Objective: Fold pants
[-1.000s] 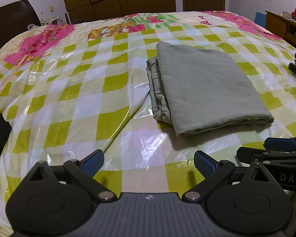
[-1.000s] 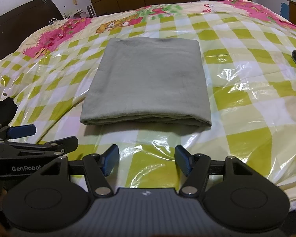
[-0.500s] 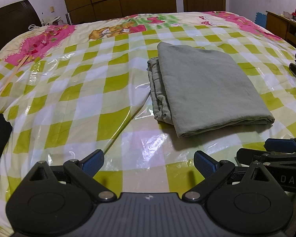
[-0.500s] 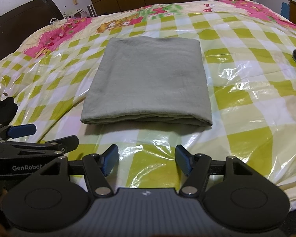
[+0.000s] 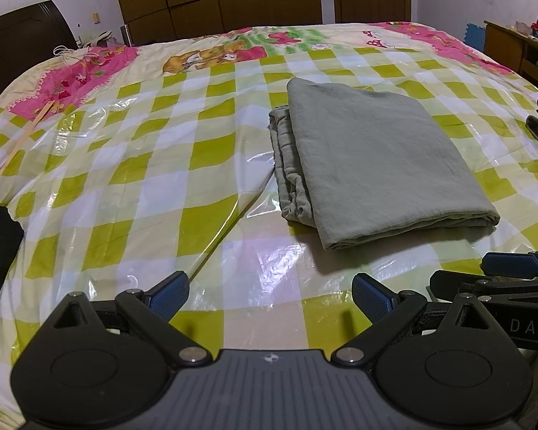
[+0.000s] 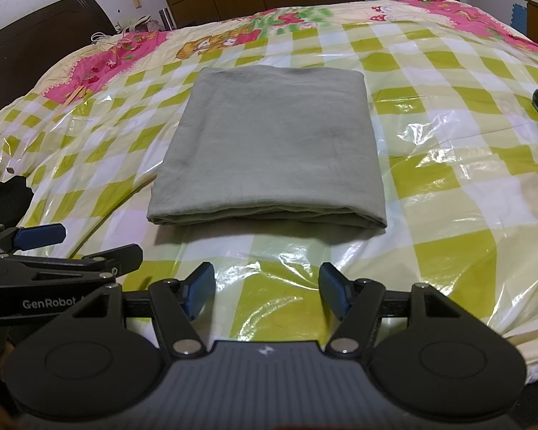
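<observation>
A: Bed [image 5: 132,186] noted first, one only, covered by a checked quilt under clear plastic sheet [image 6: 448,165]. One pair of pants [image 6: 269,143] is seen lying mid-bed, already folded into a flat grey-green rectangle, layered edges shown on its left side in the left wrist view.

B: Step judged?

A: Folding is judged done or nearly so; the pile is not touched by anything. Both tools are held back near the bed edge, short of the pants. If another fold is wanted, the near edge would have to be pinched by both claws and carried over; otherwise only a tidy of the uneven left layers is called for.

B: Claws?

A: Two counted. Left claw [image 5: 269,295] is spread wide, nothing between its pads. Right claw [image 6: 267,288] is spread too, also empty. Dark items at the far right and left bed edges cannot be identified.
</observation>
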`<state>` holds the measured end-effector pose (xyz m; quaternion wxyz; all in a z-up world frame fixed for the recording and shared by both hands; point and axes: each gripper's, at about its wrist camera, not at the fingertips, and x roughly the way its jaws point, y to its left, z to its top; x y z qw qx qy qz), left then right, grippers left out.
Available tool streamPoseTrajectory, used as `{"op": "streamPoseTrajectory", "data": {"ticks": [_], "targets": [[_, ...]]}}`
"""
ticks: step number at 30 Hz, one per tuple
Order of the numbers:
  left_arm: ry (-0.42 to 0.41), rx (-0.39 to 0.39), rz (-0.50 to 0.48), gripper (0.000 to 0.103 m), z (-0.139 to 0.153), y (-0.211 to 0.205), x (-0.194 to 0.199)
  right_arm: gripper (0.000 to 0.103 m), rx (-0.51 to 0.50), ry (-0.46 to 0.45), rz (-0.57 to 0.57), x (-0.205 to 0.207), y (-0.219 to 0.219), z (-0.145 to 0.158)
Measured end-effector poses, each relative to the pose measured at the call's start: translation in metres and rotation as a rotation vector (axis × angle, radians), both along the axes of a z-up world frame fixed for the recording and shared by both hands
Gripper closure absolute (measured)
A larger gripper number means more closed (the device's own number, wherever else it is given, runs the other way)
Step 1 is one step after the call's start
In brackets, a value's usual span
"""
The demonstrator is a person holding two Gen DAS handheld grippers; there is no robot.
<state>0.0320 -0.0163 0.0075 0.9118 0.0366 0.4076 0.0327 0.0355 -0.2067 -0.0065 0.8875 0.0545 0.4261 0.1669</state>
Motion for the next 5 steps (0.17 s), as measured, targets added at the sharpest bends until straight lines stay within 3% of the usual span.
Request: {"op": "streamPoseTrajectory", "data": {"ticks": [5], "targets": [[-0.003,-0.013,0.010,0.000,0.0005,0.0002,0.0003,0.035,0.003,-0.001,-0.001,-0.0005,0.0002,-0.0003]]}}
